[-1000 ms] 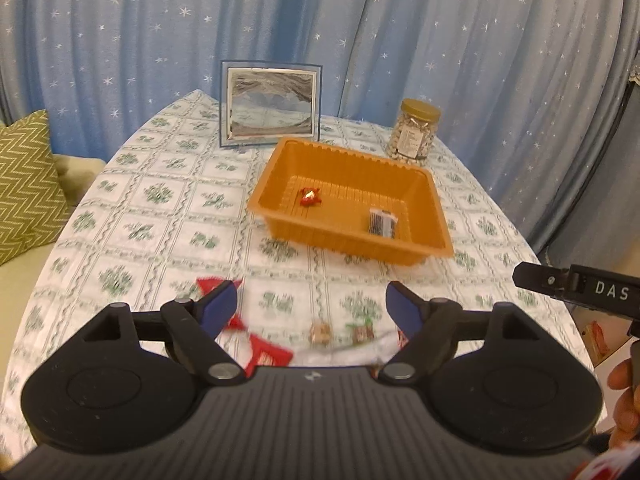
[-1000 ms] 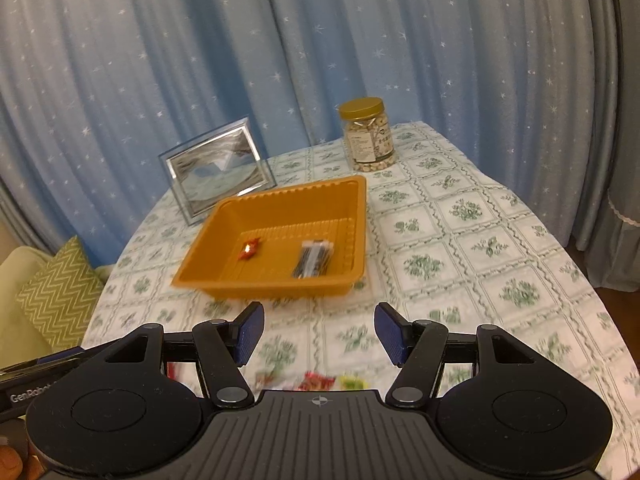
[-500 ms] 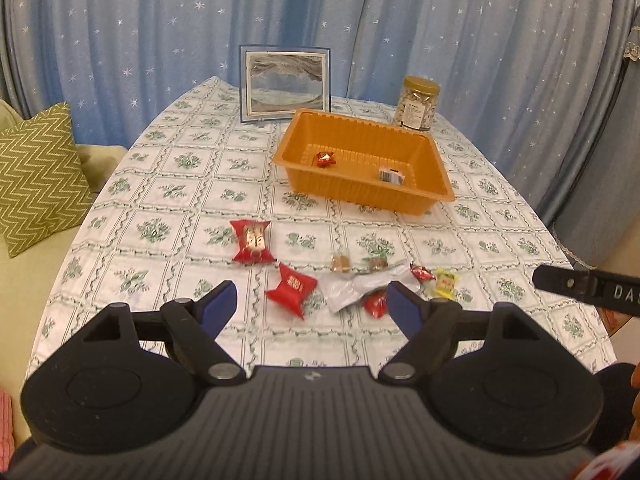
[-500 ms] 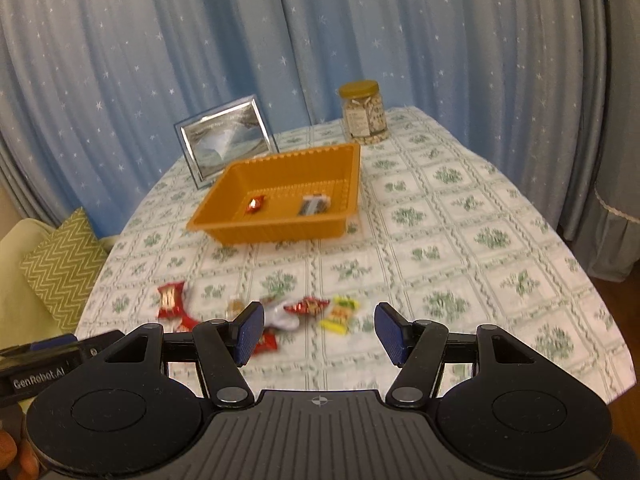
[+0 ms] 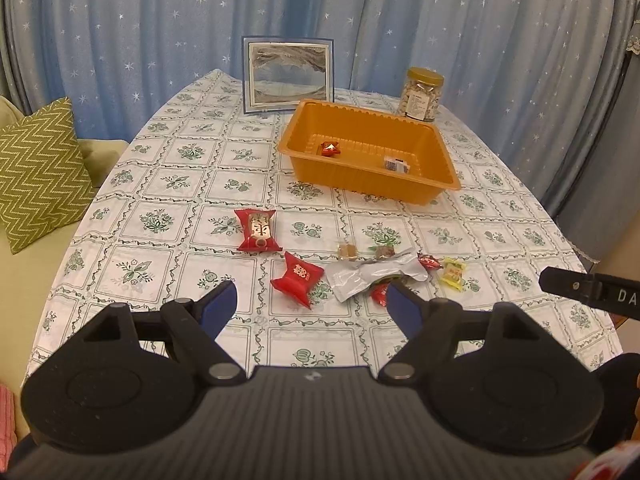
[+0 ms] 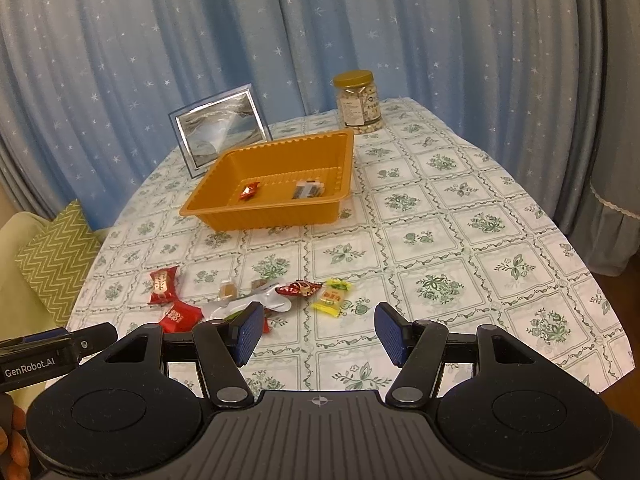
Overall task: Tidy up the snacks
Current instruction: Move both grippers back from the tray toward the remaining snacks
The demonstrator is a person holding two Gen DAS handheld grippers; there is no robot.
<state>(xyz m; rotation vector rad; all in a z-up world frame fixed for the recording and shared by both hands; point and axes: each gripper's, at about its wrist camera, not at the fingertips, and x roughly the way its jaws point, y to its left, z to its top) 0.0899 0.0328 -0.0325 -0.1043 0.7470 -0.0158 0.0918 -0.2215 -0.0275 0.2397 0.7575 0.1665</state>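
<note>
An orange tray [image 5: 416, 194] [image 6: 256, 216] sits past mid-table with a small red candy [image 5: 330, 149] and a dark striped packet [image 5: 397, 165] inside. Nearer me, several snacks lie loose on the cloth: two red packets [image 5: 258, 230] [image 5: 298, 278], a silver wrapper [image 5: 372, 276], two small brown sweets, a red candy [image 6: 298, 289] and a yellow candy [image 5: 452, 273] [image 6: 332, 297]. My left gripper [image 5: 310, 312] hangs open above the near snacks, holding nothing. My right gripper [image 6: 318, 334] is open too, empty, just short of the yellow candy.
A framed picture [image 5: 287, 74] and a jar with a gold lid [image 5: 422, 94] stand behind the tray. A green zigzag cushion [image 5: 38, 168] lies on a seat left of the table. Blue starred curtains close off the back.
Both grippers have pulled back from the tray toward the table's near edge, so the loose snacks have come into view. Their jaws have not changed.
</note>
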